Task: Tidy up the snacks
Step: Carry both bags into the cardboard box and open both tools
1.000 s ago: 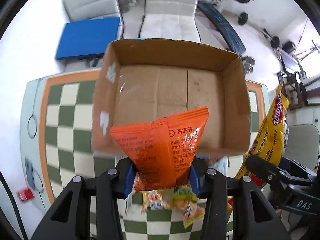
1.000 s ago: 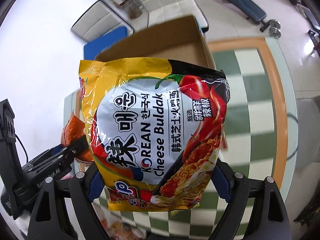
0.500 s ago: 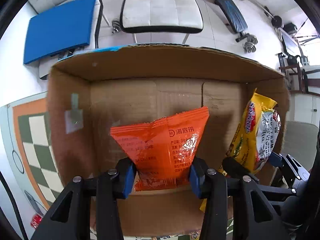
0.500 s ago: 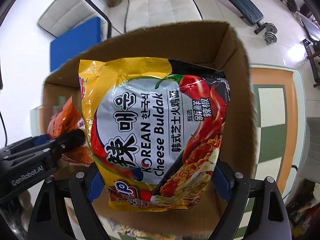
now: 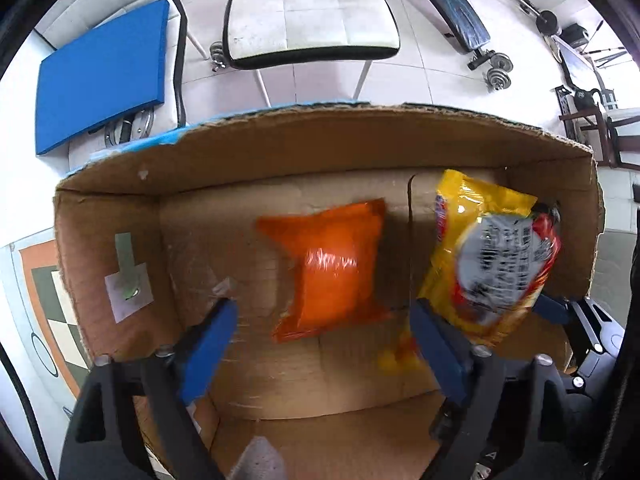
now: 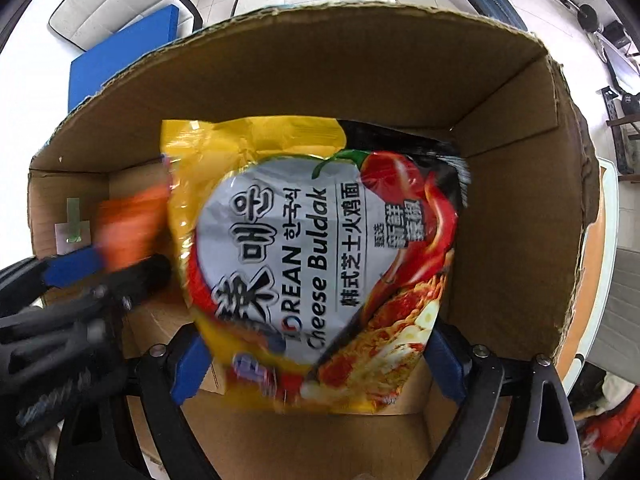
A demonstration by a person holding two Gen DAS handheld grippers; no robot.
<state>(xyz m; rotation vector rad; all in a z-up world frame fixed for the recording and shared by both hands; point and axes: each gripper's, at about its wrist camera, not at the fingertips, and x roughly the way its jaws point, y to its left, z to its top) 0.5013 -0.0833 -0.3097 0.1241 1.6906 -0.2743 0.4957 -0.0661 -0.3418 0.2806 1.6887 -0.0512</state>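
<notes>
Left wrist view: left gripper (image 5: 320, 340) jaws are opening, and the orange bag (image 5: 332, 272) is loose, dropping in the box (image 5: 312, 140) mid. At 3 o'clock the noodle pack (image 6: 320, 264) looks let go too, w/ right gripper (image 6: 316, 364) pads apart. Two snacks nearly in; more may wait outside.

The cardboard box (image 5: 120, 216) sits on a checkered table mat (image 5: 44, 312), which shows past the box's left wall. Inside the box, the snack pouch (image 5: 332, 272) is over the middle of the floor, between the left gripper's (image 5: 324, 340) opening jaws and clear of both pads. To the pouch's right, near the right wall, is the Cheese Buldak noodle packet (image 5: 492, 264), which sits between the right gripper's (image 6: 316, 364) fingers. Behind the box stands a chair (image 5: 312, 12), with a cushion (image 5: 100, 76) to its left and a weight bench (image 5: 452, 4) to its right
</notes>
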